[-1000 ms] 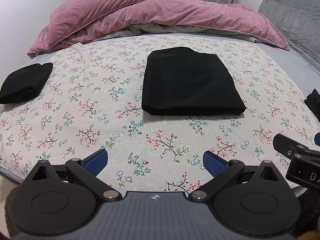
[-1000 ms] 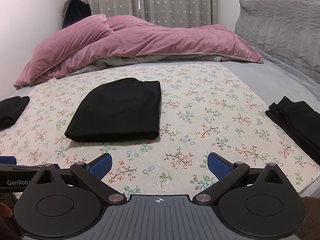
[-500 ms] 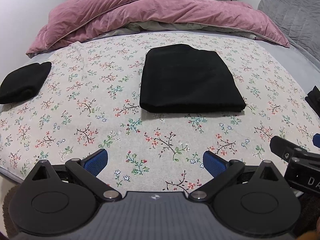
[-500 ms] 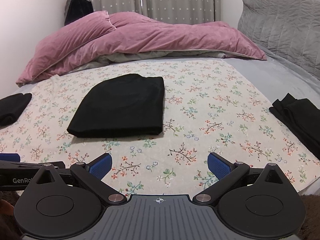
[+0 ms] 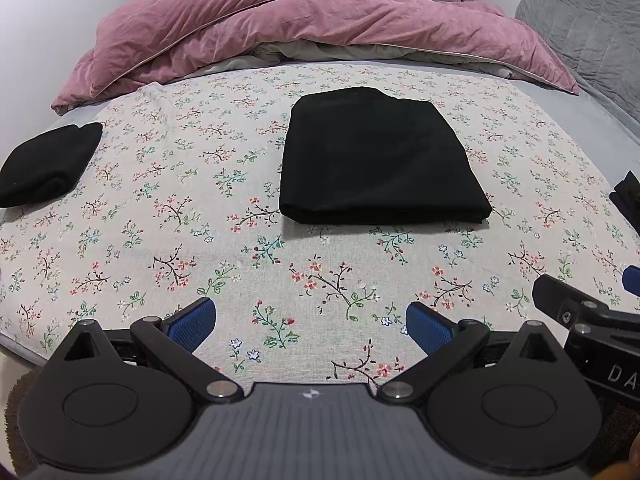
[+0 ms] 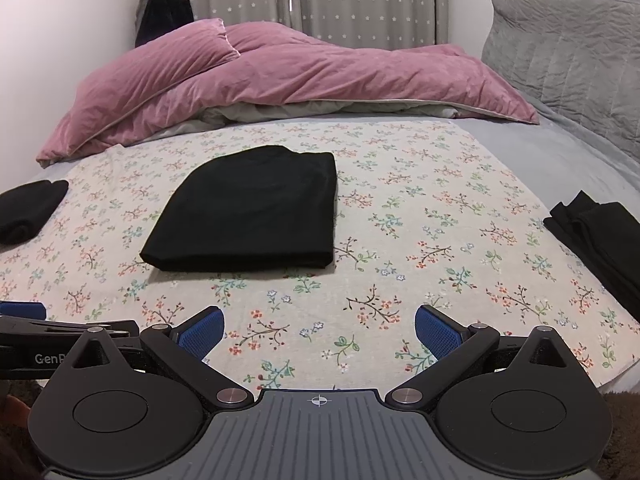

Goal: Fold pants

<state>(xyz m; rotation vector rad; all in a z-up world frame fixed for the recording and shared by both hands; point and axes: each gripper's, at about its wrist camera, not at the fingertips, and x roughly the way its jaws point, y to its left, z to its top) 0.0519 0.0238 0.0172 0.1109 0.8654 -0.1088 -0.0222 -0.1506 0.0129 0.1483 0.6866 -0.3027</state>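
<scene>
Folded pants (image 5: 380,160): a flat black rectangle on the floral sheet (image 5: 224,248), which we see ahead of both hand-held grippers, well apart from the fingertips, slightly right of centre in the left view and left of centre in the right view.
Left hand-held gripper (image 5: 311,323): jaws apart, nothing between the blue pads (image 5: 191,322), held low over the near edge of the bed.
Right hand-held gripper (image 6: 319,330): jaws likewise apart and empty, just beside the left one.
Small black bundle (image 6: 28,210): far to the left of both grippers, near the sheet's edge.
Unfolded black garment (image 6: 600,236): to the right of the right gripper, at the sheet's right edge.
Pink duvet (image 6: 280,80): heaped beyond the pants, far side of the bed.
Step in hand: we judge the fold finished and the grippers clear of the cloth.
Next move: we would expect a reach to the right garment, or moving the folded piece aside; either calls for a low pinch on an edge.
</scene>
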